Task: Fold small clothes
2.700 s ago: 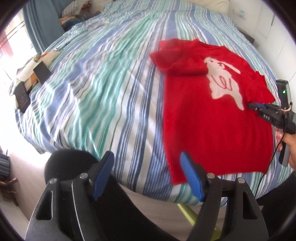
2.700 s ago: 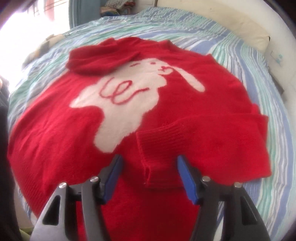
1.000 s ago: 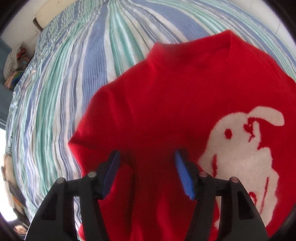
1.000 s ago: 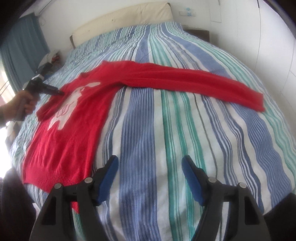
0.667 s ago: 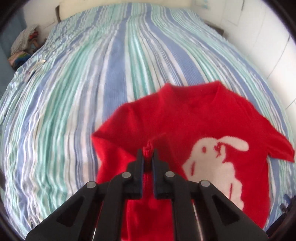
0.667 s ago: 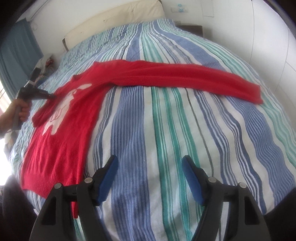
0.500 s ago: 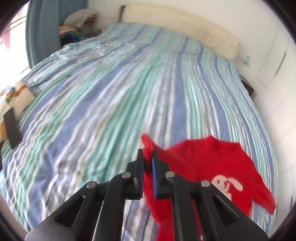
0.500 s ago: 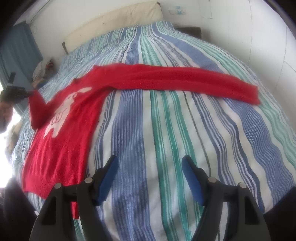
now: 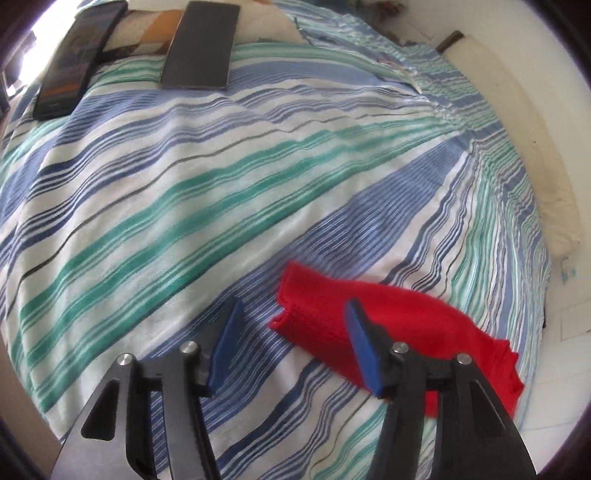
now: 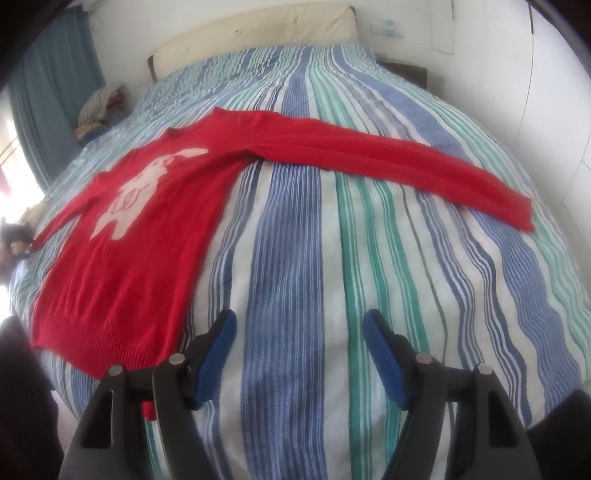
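A red sweater (image 10: pixel 147 236) with a white rabbit on its front lies flat on the striped bed (image 10: pixel 295 266). Both sleeves are stretched out sideways; the right sleeve (image 10: pixel 406 158) reaches far to the right. In the left wrist view the left sleeve's cuff (image 9: pixel 314 314) lies on the bedspread between and just past the fingers. My left gripper (image 9: pixel 295 343) is open, with nothing in it. My right gripper (image 10: pixel 299 358) is open and empty above bare bedspread, to the right of the sweater's hem.
Two dark phones (image 9: pixel 199 48) lie on a patterned cloth at the bed's edge, in the left wrist view. A pile of clothes (image 10: pixel 99 107) sits at the far left by a blue curtain. A cream headboard (image 10: pixel 258 26) and white walls bound the bed.
My left gripper pulled the left sleeve out sideways, then opened and let the cuff drop on the bed. My right gripper has stayed open and nearly still.
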A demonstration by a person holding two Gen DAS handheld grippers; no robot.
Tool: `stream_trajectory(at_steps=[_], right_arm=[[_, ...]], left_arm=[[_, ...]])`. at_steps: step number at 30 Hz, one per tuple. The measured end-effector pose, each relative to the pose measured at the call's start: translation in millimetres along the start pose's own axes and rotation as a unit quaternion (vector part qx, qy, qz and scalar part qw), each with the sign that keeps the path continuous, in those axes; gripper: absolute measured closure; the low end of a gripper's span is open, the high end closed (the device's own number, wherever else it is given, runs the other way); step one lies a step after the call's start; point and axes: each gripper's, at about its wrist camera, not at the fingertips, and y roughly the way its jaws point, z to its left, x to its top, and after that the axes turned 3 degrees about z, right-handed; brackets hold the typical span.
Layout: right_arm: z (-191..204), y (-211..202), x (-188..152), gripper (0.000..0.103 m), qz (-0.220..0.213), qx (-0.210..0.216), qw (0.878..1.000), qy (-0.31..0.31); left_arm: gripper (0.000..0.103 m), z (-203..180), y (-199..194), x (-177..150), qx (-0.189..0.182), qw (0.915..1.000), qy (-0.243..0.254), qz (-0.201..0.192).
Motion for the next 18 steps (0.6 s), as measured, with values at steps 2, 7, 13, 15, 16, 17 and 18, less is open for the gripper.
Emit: stream_trajectory(at_steps=[2,7,13,15,16,17,18], right_arm=[[2.8,-0.1,-0.6,0.033,0.000,-0.005,1.000,-0.007],[12.0,7.0,-1.1,0.033,0.011,-0.019,0.999,-0.028],[20.1,9.2,-3.5,0.033,0.015,-0.030,0.998,-0.046],[20.8,8.5,-3.6,0.033,0.013,-0.033,0.998,-0.050],[21.0,10.1,-3.7,0.033,0.015,-0.033,0.998,-0.052],[21.0,12.2,-3.8,0.033,0.019,-0.033,0.998,-0.052],[20.8,14.2,-3.9,0.033,0.023,-0.032,0.998,-0.052]], left_arm=[[0.039,-0.9,0.0,-0.3,-0.014,0.9998,0.010,-0.004],[0.096,-18.8,14.5,5.4,-0.019,0.9981,0.059,0.004],[0.098,-26.0,7.9,15.3,0.122,0.9854,0.106,-0.053],[0.098,-18.5,17.6,18.8,0.142,0.9835,0.104,-0.044],[0.098,-21.8,21.9,16.5,0.158,0.9787,0.122,-0.046],[0.098,-27.8,25.6,12.8,0.176,0.9729,0.141,-0.050],[0.098,-32.5,28.4,10.3,0.190,0.9683,0.153,-0.054]])
